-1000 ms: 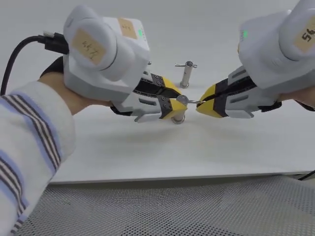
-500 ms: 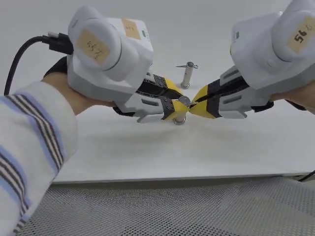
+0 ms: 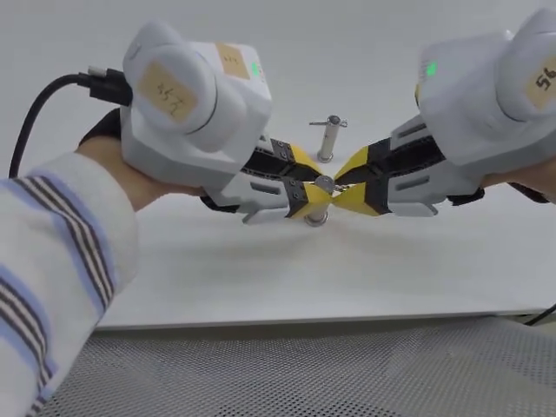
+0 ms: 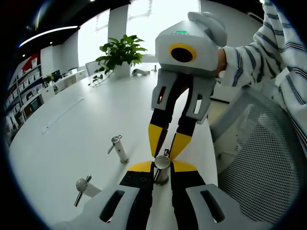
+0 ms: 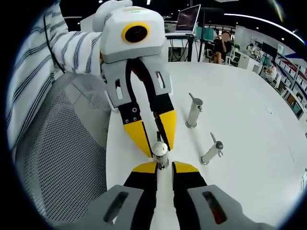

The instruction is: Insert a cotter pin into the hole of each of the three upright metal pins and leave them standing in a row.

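Your left tongs (image 3: 309, 193) are clamped on the near upright pin (image 3: 323, 183) on the surface (image 3: 261, 261). Your right tongs (image 3: 339, 188) pinch a cotter pin (image 4: 166, 153) at its head, with the far pin (image 3: 327, 139) behind.

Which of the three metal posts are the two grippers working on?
The nearest pin, gripped by the left gripper while the right gripper holds a cotter pin at its top; the other two sit untouched, theirs already in.

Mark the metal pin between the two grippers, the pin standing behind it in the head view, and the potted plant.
metal pin (image 4: 162, 163), left gripper view, its round top.
pin behind (image 3: 327, 143), head view, its shaft.
potted plant (image 4: 120, 50), left gripper view, its leaves.
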`<move>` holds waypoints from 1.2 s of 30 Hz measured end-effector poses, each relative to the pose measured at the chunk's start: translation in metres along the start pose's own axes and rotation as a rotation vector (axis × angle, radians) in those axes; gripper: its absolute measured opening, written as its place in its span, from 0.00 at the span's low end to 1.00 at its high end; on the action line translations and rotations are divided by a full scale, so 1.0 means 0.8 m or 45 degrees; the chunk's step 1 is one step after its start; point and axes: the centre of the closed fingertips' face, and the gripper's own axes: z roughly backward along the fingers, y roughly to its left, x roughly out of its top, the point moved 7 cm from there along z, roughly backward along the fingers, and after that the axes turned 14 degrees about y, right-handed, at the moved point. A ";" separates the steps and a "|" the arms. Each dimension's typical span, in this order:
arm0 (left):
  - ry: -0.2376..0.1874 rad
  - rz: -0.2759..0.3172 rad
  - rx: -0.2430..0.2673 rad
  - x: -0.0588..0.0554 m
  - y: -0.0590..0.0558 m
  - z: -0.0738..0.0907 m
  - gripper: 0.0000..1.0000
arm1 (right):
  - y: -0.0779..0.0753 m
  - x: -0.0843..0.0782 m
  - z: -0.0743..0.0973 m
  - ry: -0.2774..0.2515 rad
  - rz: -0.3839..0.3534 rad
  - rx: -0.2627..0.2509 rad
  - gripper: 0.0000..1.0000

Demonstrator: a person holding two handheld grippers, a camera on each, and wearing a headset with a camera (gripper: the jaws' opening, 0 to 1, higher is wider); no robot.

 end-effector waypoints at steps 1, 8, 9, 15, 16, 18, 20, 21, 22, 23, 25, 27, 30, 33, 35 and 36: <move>0.000 0.001 0.001 0.000 0.000 0.000 0.10 | 0.000 -0.001 0.001 0.003 0.001 -0.003 0.06; 0.000 0.009 0.003 0.000 0.001 -0.001 0.10 | 0.001 -0.004 0.004 -0.013 -0.012 0.003 0.00; 0.000 0.011 0.004 0.000 0.001 -0.001 0.10 | 0.002 -0.003 0.005 -0.024 -0.016 0.007 0.00; -0.001 0.019 0.008 0.000 0.001 -0.002 0.10 | -0.001 -0.003 0.002 -0.042 -0.032 0.001 0.00; 0.000 0.019 0.009 0.000 0.002 -0.002 0.10 | -0.003 -0.002 0.001 -0.040 -0.030 0.001 0.00; -0.001 0.024 0.009 -0.001 0.002 -0.002 0.10 | -0.005 -0.002 0.001 -0.038 -0.026 0.000 0.00; -0.002 0.026 0.010 -0.001 0.002 -0.002 0.10 | -0.004 -0.001 0.002 -0.036 -0.020 -0.001 0.00; -0.002 0.027 0.010 -0.001 0.002 -0.002 0.10 | -0.004 -0.001 0.002 -0.036 -0.018 -0.001 0.00; -0.003 0.029 0.010 -0.001 0.002 -0.002 0.10 | -0.004 -0.001 0.002 -0.036 -0.017 0.000 0.00; -0.005 0.032 0.010 -0.001 0.002 -0.002 0.10 | -0.003 -0.002 0.002 -0.036 -0.017 -0.001 0.00; -0.005 0.040 0.010 -0.001 0.002 -0.002 0.10 | -0.003 -0.002 0.002 -0.040 -0.017 -0.001 0.00; -0.006 0.064 0.010 -0.001 0.002 -0.003 0.10 | -0.002 -0.004 0.002 -0.045 -0.018 0.000 0.00; -0.010 0.056 0.017 -0.001 0.001 -0.003 0.10 | -0.001 -0.007 0.002 -0.068 -0.043 0.003 0.00; -0.020 0.020 0.022 -0.001 0.001 0.001 0.10 | 0.001 -0.011 0.000 -0.084 -0.055 0.001 0.01; -0.035 0.002 0.053 -0.001 0.002 0.005 0.12 | 0.003 -0.014 -0.001 -0.089 -0.054 -0.011 0.04; -0.034 0.014 0.065 -0.002 0.003 0.006 0.16 | 0.003 -0.014 -0.002 -0.098 -0.056 -0.015 0.07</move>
